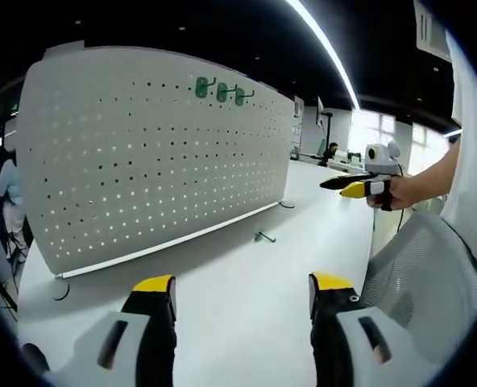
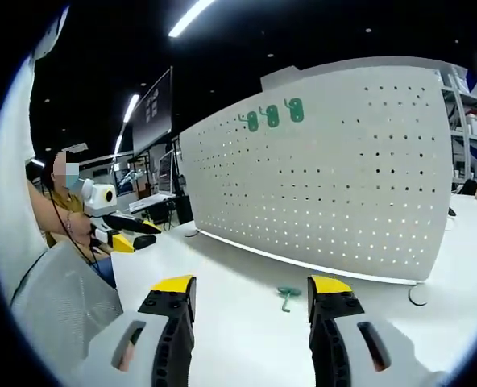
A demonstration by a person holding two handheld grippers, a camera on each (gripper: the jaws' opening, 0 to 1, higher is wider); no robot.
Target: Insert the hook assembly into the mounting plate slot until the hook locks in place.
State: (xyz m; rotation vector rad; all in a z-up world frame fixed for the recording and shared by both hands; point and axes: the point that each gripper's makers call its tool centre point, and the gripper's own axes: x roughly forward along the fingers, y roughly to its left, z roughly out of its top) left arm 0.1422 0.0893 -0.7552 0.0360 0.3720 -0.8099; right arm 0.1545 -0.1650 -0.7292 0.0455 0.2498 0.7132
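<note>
1. The task looks barely begun, at least for the loose piece. A small green hook assembly point(image 2: 288, 296) lies flat on the white tabletop point(image 1: 246, 298), just in front of the board's foot and apart from both grippers.
2. The mounting plate is an upright white perforated metal pegboard point(image 1: 154, 153) standing on the table. Three green hooks point(image 1: 221, 91) already hang in a row near its upper edge, so earlier insertions appear finished.
3. What remains, by judgement: pick up the loose hook, carry it to a free slot in the board and press it in until it locks.
4. The left gripper point(image 1: 242, 294), black with yellow tips, has its jaws spread wide and grips nothing; it points at the board from well back.
5. The right gripper point(image 2: 252, 296) likewise stands wide open and empty, with the loose hook seen between its tips but farther off on the table.
6. The hook itself is small, green and looks like plastic, with a short stem and a wider head; finer detail is too small to make out.
</note>
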